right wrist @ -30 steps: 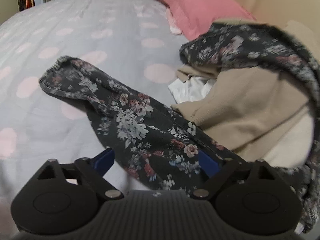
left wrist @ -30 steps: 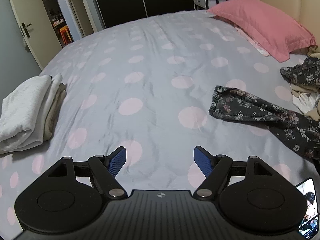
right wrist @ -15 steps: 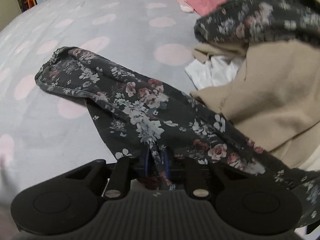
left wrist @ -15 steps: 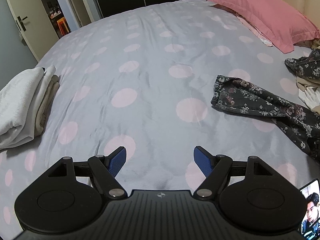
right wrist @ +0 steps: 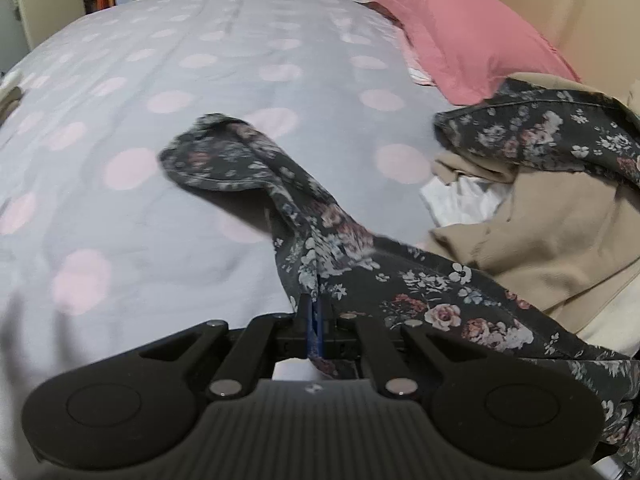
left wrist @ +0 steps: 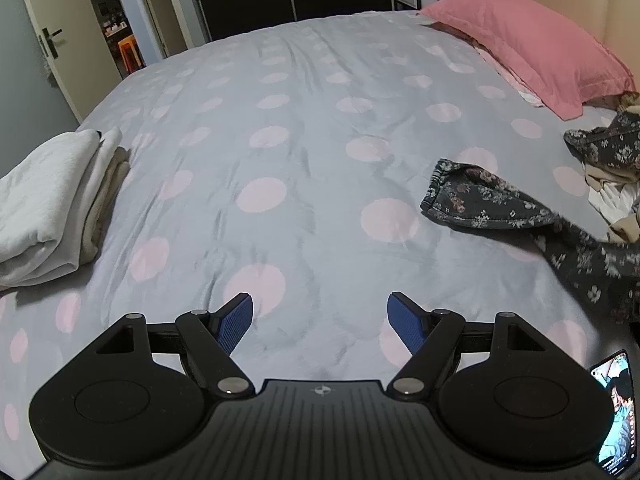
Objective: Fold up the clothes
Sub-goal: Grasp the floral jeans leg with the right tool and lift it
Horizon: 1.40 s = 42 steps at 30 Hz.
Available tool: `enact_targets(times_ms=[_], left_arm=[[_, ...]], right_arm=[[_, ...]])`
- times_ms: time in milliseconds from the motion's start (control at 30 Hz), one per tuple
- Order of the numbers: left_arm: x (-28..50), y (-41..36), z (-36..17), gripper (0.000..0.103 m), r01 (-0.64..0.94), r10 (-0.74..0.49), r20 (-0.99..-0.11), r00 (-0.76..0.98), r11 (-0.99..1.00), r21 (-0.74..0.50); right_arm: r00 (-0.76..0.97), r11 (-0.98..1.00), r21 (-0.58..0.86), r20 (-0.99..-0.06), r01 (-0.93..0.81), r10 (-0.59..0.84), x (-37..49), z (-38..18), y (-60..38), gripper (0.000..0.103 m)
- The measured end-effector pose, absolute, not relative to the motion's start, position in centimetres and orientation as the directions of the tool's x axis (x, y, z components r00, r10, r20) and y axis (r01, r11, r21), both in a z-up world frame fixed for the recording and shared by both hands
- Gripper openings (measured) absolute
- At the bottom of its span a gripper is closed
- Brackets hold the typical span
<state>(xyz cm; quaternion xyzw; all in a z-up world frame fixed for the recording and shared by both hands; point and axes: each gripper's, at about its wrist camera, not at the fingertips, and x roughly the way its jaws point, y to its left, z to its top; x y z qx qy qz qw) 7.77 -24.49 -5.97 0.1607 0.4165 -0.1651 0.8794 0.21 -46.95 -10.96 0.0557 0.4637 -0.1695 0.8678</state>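
We've got the right gripper pinched tight on a fold of the dark floral garment, which trails across the dotted bedspread from the unsorted pile by the pink pillow. Our left gripper hangs spread wide over bare bedspread, holding nothing. We're at the pick-up step; next, we reckon, comes dragging it clear and laying it flat.

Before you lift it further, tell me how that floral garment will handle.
Probably floppy: the floral garment sags from the right gripper. Likely light, since a thin pinch raises it. It may drag the beige clothes it lies across.
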Motion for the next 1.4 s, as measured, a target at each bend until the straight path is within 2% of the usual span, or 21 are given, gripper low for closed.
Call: enact_targets(times_ms=[67, 200, 433, 500, 667, 733, 800, 967, 1067, 1133, 1267, 1400], left_arm=[[7.7, -24.0, -5.8, 0.074, 0.419, -0.159, -0.784, 0.6, 0.897, 0.139], [7.5, -22.9, -5.5, 0.074, 0.408, -0.163, -0.781, 0.603, 0.904, 0.126], [7.7, -20.9, -5.7, 0.074, 0.378, -0.148, -0.786, 0.6, 0.918, 0.115], [7.8, -20.3, -5.6, 0.074, 0.368, -0.144, -0.788, 0.599, 0.923, 0.111], [7.8, -19.9, -5.5, 0.074, 0.384, -0.189, -0.798, 0.572, 0.922, 0.057], [7.9, -20.2, -5.5, 0.074, 0.407, -0.222, -0.806, 0.549, 0.913, 0.026], [8.1, -20.9, -5.7, 0.074, 0.438, -0.257, -0.814, 0.522, 0.899, -0.002], [8.0, -24.3, -6.7, 0.074, 0.522, -0.311, -0.823, 0.475, 0.853, -0.021], [7.9, -26.7, -7.8, 0.074, 0.562, -0.332, -0.837, 0.434, 0.827, -0.037], [7.9, -28.4, -8.6, 0.073, 0.586, -0.34, -0.85, 0.402, 0.809, -0.047], [8.1, -31.1, -10.7, 0.067, 0.61, -0.332, -0.879, 0.343, 0.79, -0.06], [8.6, -32.7, -12.6, 0.062, 0.606, -0.294, -0.906, 0.304, 0.794, -0.054]], right_arm=[[0.534, 0.951, 0.005, -0.829, 0.308, -0.168, -0.1, -10.3, -45.6, 0.002], [0.538, 0.965, -0.027, -0.826, 0.262, -0.169, -0.1, -9.4, -42.3, 0.002], [0.563, 0.985, 0.14, -0.824, 0.105, 0.057, -1.1, -7.7, -37.2, 0.002], [0.558, 0.985, 0.155, -0.825, 0.082, 0.084, -1.1, -7.5, -35.9, 0.002], [0.552, 0.986, 0.102, -0.834, 0.132, 0.013, -1.5, -7.2, -36.3, 0.007], [0.558, 0.986, 0.076, -0.83, 0.15, -0.021, -2.4, -6.5, -37.0, 0.022], [0.558, 0.983, 0.025, -0.826, 0.181, -0.082, -3.2, -5.8, -38.1, 0.031], [0.524, 0.954, -0.065, -0.823, 0.294, -0.217, -5.5, -4.5, -42.8, 0.035], [0.484, 0.912, -0.14, -0.811, 0.384, -0.329, -6.9, -4.0, -46.4, 0.045], [0.45, 0.873, -0.201, -0.792, 0.445, -0.412, -7.7, -3.7, -49.0, 0.058], [0.363, 0.766, -0.337, -0.729, 0.548, -0.581, -8.9, -3.2, -54.1, 0.063], [0.281, 0.68, -0.409, -0.691, 0.608, -0.666, -9.0, -3.6, -58.6, 0.068]])
